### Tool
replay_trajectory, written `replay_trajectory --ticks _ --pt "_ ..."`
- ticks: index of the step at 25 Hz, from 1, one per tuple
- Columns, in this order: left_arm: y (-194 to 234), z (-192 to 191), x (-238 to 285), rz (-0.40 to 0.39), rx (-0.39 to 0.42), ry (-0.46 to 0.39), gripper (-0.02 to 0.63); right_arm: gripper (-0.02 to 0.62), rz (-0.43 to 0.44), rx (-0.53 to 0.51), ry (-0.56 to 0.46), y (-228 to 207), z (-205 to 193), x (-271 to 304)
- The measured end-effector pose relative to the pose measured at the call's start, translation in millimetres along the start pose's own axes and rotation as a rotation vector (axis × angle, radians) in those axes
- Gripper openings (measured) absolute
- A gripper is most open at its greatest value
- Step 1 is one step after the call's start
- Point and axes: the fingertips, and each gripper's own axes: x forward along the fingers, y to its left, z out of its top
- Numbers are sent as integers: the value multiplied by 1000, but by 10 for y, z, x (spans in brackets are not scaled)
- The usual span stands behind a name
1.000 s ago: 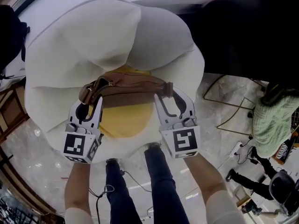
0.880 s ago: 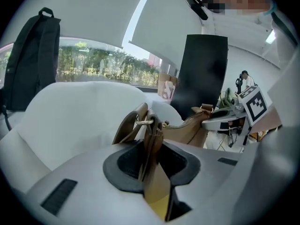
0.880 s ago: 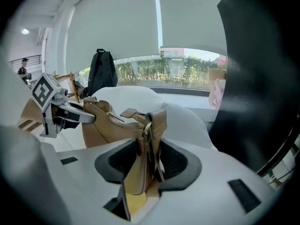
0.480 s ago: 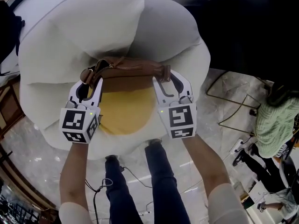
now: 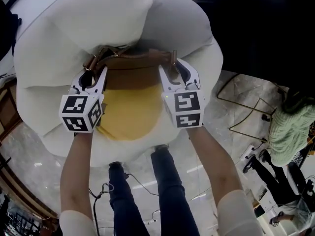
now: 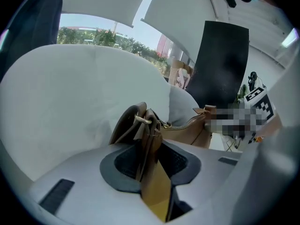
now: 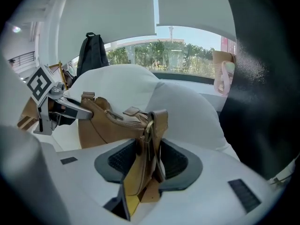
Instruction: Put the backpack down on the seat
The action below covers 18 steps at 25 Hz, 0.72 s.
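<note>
Left claw [image 5: 92, 73]: pinches the left end of the backpack [image 5: 135, 62].
Right claw [image 5: 172, 72]: pinches its right end.
Risk: one claw letting go early could swing it off the seat [image 5: 128, 114].

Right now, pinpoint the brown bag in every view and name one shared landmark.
Head view: brown bag, upper centre, above the yellow cushion in the picture.
Left gripper view: centre, running right.
Right gripper view: centre, running left.
Shared landmark: the white padded seat behind it.
</note>
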Motion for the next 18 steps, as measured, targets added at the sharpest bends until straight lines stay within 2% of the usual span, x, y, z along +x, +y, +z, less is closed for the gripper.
replay_trajectory --ticks 7,11,16,18 --pt "119 32 65 -14 -47 -24 135 184 -14 38 -8 -21 22 157" --pt "158 -18 50 -26 -81 -36 160 223 10 91 5 -4 -15 231" --pt "182 -166 -31 -47 -126 -17 269 257 2 128 2 -6 -51 165" --pt "217 -172 -104 -47 -135 -24 282 261 0 137 -7 13 -32 120"
